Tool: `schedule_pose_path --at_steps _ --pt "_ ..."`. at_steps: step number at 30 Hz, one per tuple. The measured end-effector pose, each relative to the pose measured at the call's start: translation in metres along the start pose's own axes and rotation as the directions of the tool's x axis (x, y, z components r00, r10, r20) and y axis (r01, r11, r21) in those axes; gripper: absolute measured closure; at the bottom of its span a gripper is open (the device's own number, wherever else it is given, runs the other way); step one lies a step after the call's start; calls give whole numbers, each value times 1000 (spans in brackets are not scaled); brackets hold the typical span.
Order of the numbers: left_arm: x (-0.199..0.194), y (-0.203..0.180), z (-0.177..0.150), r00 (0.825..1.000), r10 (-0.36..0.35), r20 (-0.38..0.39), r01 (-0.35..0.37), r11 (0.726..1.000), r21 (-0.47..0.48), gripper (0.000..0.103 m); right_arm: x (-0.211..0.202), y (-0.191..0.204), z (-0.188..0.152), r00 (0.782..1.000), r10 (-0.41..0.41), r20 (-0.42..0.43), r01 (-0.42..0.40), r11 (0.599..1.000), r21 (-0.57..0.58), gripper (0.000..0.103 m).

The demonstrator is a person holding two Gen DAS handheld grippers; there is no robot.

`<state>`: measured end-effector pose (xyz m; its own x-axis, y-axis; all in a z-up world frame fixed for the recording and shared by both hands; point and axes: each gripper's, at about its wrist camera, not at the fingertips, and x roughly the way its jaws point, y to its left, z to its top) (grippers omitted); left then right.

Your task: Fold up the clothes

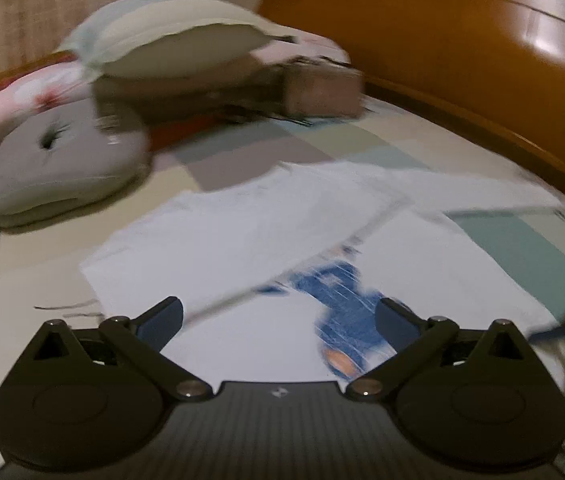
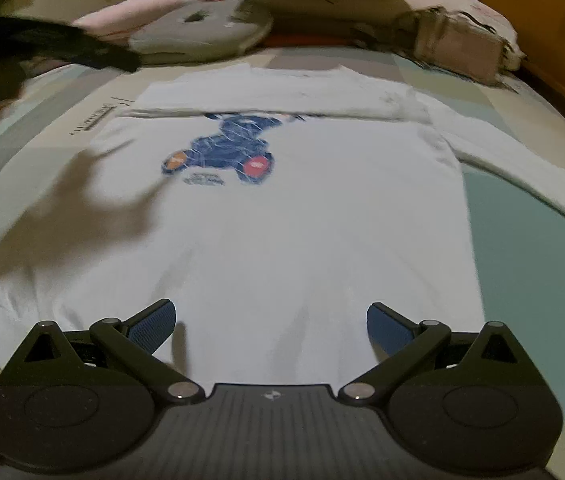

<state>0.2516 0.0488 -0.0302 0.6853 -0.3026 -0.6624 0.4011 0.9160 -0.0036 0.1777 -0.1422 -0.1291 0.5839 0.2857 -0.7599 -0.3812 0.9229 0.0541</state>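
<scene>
White long-sleeved shirt point(image 2: 282, 208) lies spread flat on the bed point(image 2: 522, 216), printed side up, its hem nearest the right gripper point(image 2: 270, 324) and its collar end toward twelve o'clock. A blue cartoon print point(image 2: 226, 152) with one orange and one red patch sits on the chest, upside down from this side. One sleeve is folded straight across the chest just above the print; the other sleeve point(image 2: 522, 176) trails out toward four o'clock over the pastel checked bedsheet.

The right gripper hovers over the hem with its jaws spread wide and nothing between them. The left gripper point(image 1: 278, 316) likewise has its jaws released and empty, poised over the shirt point(image 1: 242, 232) beside the print point(image 1: 342, 304); its view is smeared by motion blur. In the right wrist view a dark blurred shape point(image 2: 42, 44) at ten o'clock casts a shadow on the shirt; what it is cannot be told for sure.

Beyond the shirt at twelve o'clock lie a round grey cushion point(image 2: 202, 32), a pink floral pillow point(image 2: 130, 12) and a brownish folded bundle point(image 2: 442, 40) with a pale pillow on top. A wooden headboard point(image 1: 462, 40) curves along the bed from one to three o'clock in the left wrist view.
</scene>
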Motion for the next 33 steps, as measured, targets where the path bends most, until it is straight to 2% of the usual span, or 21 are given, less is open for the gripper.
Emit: schedule_pose_path --at_steps 4,7,12,16,20,23,27,33 --pt "6 -36 -36 997 15 -75 -9 996 89 1 0 2 -7 999 -37 -24 37 999 -3 0" --pt "11 -55 -65 992 9 -123 3 995 96 1 -5 5 -12 998 -49 -38 49 999 -5 0" --pt "12 -67 -99 989 20 -148 -17 1000 19 1 -12 1 -19 998 -46 -43 47 999 27 0" --pt "3 -70 -96 993 24 -119 -27 999 -26 1 -19 -2 -19 999 -33 -36 35 998 48 0" --pt "-4 -78 -87 999 7 -52 -10 998 -55 1 -40 -10 -18 999 -18 51 15 998 55 0" --pt "-5 -89 -80 1000 -3 -18 2 998 -69 1 -56 -31 -16 990 -61 130 50 995 85 0" --pt "2 -103 -67 1000 -15 4 15 999 -36 1 -74 -75 -14 973 -127 193 90 978 189 0" --pt "19 -118 -50 1000 -23 11 23 999 24 1 -86 -155 -18 941 -271 204 179 908 379 0"
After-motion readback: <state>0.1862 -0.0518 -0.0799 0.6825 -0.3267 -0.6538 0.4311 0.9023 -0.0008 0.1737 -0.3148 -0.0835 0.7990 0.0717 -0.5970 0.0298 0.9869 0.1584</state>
